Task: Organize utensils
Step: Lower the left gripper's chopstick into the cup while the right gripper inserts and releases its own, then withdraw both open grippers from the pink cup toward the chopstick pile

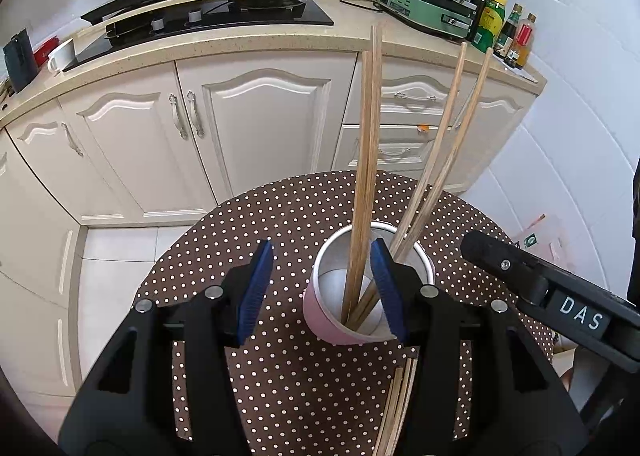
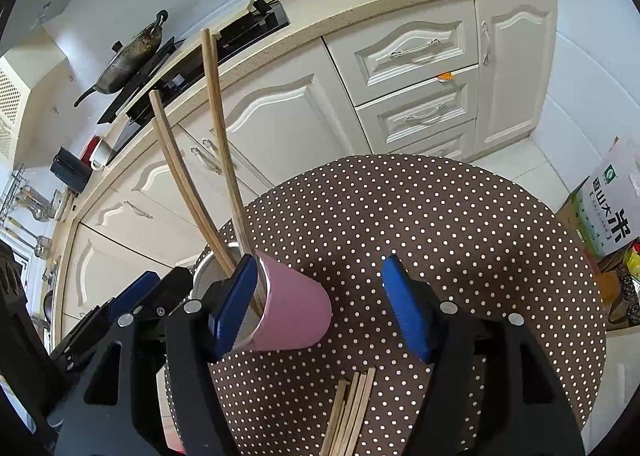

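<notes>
**Four chopsticks in the cup, a loose bundle left on the cloth**

Worktop (image 1: 280,224): round, under a brown polka-dot cloth, set in front of cream kitchen cabinets (image 1: 256,128).

Pink cup (image 1: 320,316): stands near the middle of the worktop, white inside. Four chopsticks (image 1: 362,192) lean in it, two near upright, two splayed toward the right of the left wrist view.

Left hand-held gripper (image 1: 322,292): released, blue pads apart. One pad sits over the cup mouth; no pad presses on wood or rim.

Right hand-held gripper (image 2: 320,304): also released, jaws wide. The cup lies between them, close against the left pad; whether pad and cup touch I cannot tell.

Loose chopsticks (image 2: 350,412): a small bundle flat on the cloth, just in front of the cup on the near side.

Judgement: next is fetching from that bundle. Best done by coming down low with jaws square across the sticks, pinching near the middle so they don't pivot, then lifting clear of the rim and standing them tips-down. Steadying the cup with the other gripper would guard against tipping; it looks light and top-heavy.

Hard to make out: the bundle runs off the lower edge in both views, so its count and length are unknown. Stick tips inside the cup are hidden.
</notes>
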Tool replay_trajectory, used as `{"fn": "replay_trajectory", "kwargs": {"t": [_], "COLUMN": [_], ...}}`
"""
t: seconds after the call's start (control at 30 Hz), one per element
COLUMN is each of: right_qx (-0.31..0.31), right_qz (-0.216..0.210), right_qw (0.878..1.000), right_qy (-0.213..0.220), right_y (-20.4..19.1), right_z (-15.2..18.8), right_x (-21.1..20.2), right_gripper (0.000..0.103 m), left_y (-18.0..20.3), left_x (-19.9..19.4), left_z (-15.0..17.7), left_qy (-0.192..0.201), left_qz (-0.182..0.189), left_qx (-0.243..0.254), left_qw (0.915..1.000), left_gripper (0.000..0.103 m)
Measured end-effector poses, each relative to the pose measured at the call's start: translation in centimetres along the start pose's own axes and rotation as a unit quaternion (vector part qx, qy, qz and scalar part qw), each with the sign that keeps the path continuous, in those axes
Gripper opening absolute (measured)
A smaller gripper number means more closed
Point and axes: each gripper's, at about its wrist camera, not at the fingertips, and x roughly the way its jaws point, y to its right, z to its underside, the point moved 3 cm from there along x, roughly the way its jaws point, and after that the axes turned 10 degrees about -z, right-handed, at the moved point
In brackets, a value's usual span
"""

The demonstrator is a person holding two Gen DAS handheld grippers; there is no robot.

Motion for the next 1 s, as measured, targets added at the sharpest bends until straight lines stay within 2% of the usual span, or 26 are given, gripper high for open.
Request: {"fn": "replay_trajectory", "kwargs": {"t": [0.47,1.0], "right_qx": [-0.018,-0.021], "right_qz": [0.005,0.016], "right_qw": [1.0,0.999], "right_qy": [0.012,0.026], "right_y": [-1.2,-1.6], "right_z": [1.6,4.4], "right_x": [-2.7,-6.1], "right_gripper": [0.069,0.073], "left_y": [-0.5,-0.6], "left_x": [-2.9,-6.1], "left_z": [1.2,4.0], "left_qy": [0.016,0.025], "left_qz": [0.001,0.008], "left_qx": [-0.007,-0.003], "left_qw": [0.9999,0.9997], "left_gripper": [0.052,0.055]}}
